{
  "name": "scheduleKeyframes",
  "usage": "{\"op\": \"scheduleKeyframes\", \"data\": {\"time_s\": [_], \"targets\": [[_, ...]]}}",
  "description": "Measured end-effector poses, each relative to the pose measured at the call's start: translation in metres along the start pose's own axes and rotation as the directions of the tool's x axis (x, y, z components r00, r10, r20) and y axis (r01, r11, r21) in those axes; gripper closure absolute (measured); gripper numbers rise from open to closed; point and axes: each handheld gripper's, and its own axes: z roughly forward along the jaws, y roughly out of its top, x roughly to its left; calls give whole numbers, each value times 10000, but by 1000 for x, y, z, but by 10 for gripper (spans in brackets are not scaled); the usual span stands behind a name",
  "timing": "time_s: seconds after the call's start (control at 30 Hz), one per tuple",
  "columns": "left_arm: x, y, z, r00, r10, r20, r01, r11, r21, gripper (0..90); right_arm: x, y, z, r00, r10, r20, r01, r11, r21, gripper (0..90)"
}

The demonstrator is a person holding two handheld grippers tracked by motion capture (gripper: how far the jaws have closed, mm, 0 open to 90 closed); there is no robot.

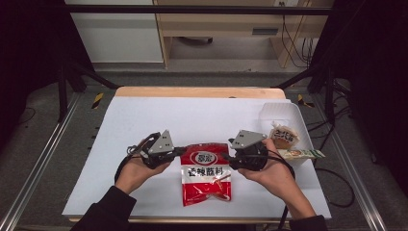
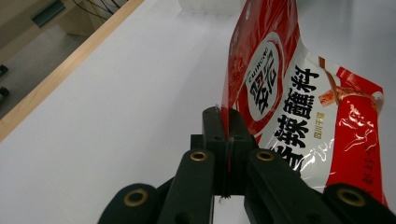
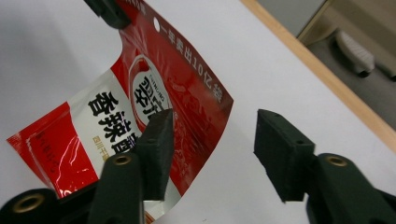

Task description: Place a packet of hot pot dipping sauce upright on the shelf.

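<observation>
white tray (image 1: 291, 111), two snack packs (image 1: 285, 135) inside

My left hand-held gripper (image 2: 227, 126) has its two black jaws pressed together on the top edge of a red and white seasoning packet (image 2: 289, 107). The packet hangs tilted above the white table (image 2: 116, 107), printed face toward me. I see the table's wooden edge (image 2: 70, 60) at upper left.
</observation>
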Motion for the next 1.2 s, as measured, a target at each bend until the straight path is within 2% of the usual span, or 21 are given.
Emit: {"op": "scheduleKeyframes", "data": {"time_s": [0.07, 0.13, 0.2, 0.27, 0.37, 0.47, 0.57, 0.63, 0.73, 0.77, 0.83, 0.87, 0.9, 0.93, 0.97, 1.03, 1.07, 1.1, 1.2], "targets": [[-2, 4, -3, 9999, 131, -39, -131, 9999, -68, 900, -1, 1, 5, 9998, -88, -190, 93, 9996, 258, 414], [-3, 7, -5, 9997, 228, -44, -228, 9997, -102, 900, -1, 3, 13, 9975, -127, -696, 170, 9980, 611, 382], [-4, 10, -6, 9995, 301, -48, -301, 9995, -115, 900, 0, 4, 15, 9966, -181, -805, 236, 9974, 680, 384], [-5, 13, -8, 9995, 313, -19, -313, 9993, -193, 900, 0, 7, 17, 9933, -228, -1131, 314, 9967, 749, 427], [-7, 16, -9, 9991, 417, 12, -417, 9989, -205, 900, 0, 11, 18, 9907, -210, -1347, 333, 9954, 898, 512], [-8, 18, -10, 9990, 439, 24, -439, 9987, -255, 900, 2, 16, 19, 9874, -409, -1527, 584, 9920, 1119, 633], [-8, 17, -12, 9991, 426, 66, -424, 9988, -242, 900, 2, 18, 18, 9862, -454, -1593, 640, 9914, 1141, 763], [-8, 17, -12, 9992, 403, 84, -400, 9987, -325, 900, 2, 19, 18, 9852, -466, -1650, 678, 9898, 1252, 792], [-7, 17, -15, 9991, 412, 116, -408, 9984, -388, 900, 3, 19, 17, 9828, -483, -1783, 702, 9904, 1187, 880], [-7, 16, -15, 9993, 352, 136, -346, 9985, -428, 900, 4, 20, 16, 9808, -450, -1895, 681, 9908, 1172, 891], [-5, 15, -18, 9997, -26, 245, 43, 9975, -705, 885, 4, 21, 15, 9792, -531, -1959, 767, 9904, 1148, 893], [-3, 15, -20, 9993, -272, 269, 295, 9958, -870, 773, 4, 22, 13, 9777, -490, -2044, 723, 9915, 1085, 895], [-2, 15, -22, 9983, -521, 270, 545, 9935, -995, 773, 4, 22, 13, 9777, -490, -2044, 723, 9915, 1085, 895], [0, 14, -24, 9970, -746, 224, 766, 9910, -1101, 690, 3, 23, 11, 9768, -407, -2103, 635, 9927, 1030, 895], [0, 13, -27, 9958, -900, 175, 915, 9887, -1191, 608, 3, 24, 9, 9770, -360, -2101, 569, 9939, 942, 895], [1, 10, -35, 9937, -1118, 55, 1115, 9845, -1354, 519, 2, 27, 3, 9763, -359, -2133, 552, 9948, 854, 895], [1, 8, -39, 9925, -1218, -47, 1200, 9832, -1377, 406, 1, 30, -3, 9778, -363, -2066, 518, 9962, 701, 895], [1, 5, -43, 9906, -1359, -158, 1322, 9805, -1452, 406, 1, 30, -3, 9778, -363, -2066, 518, 9962, 701, 895], [0, -9, -55, 9855, -1671, -285, 1602, 9732, -1650, 327, -3, 36, -11, 9801, -256, -1968, 366, 9980, 523, 896]]}}
